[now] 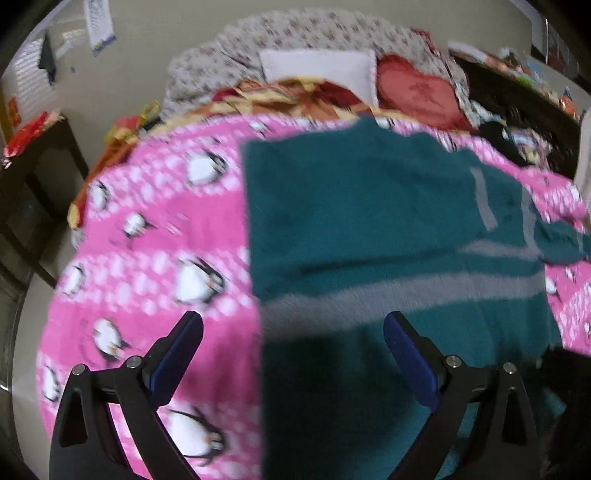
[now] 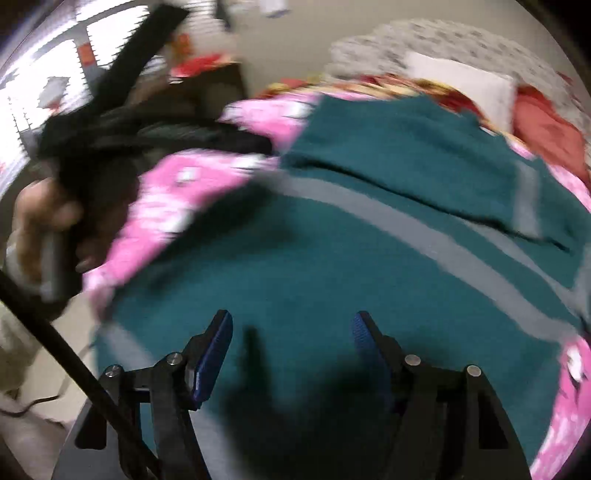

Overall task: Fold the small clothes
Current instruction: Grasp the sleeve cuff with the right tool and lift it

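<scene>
Left wrist view: I am holding the left gripper [image 1: 293,325] above the bed, its jaws standing wide apart with nothing between them. The teal garment [image 1: 369,221] is lying spread on the pink penguin blanket [image 1: 159,236], its straight left edge running between the two blue finger pads [image 1: 177,362]. Grey stripes [image 1: 406,291] are crossing the cloth, and a sleeve is lying folded over the body at the right. Beyond the blanket I am seeing a white pillow [image 1: 321,70], a red cushion [image 1: 417,96] and a floral headboard cover [image 1: 314,33]; a dark side table [image 1: 40,177] is standing to the left of the bed.

Right wrist view: I am holding the right gripper [image 2: 291,328] just over the lower part of the teal garment [image 2: 332,240], its jaws likewise parted and gripping nothing. The frame is blurring heavily. At the left, the person's left hand [image 2: 40,229] is grasping the handle of the other gripper, which is reaching over the pink blanket [image 2: 173,199]. The white pillow [image 2: 461,85] is showing at the far end.
</scene>
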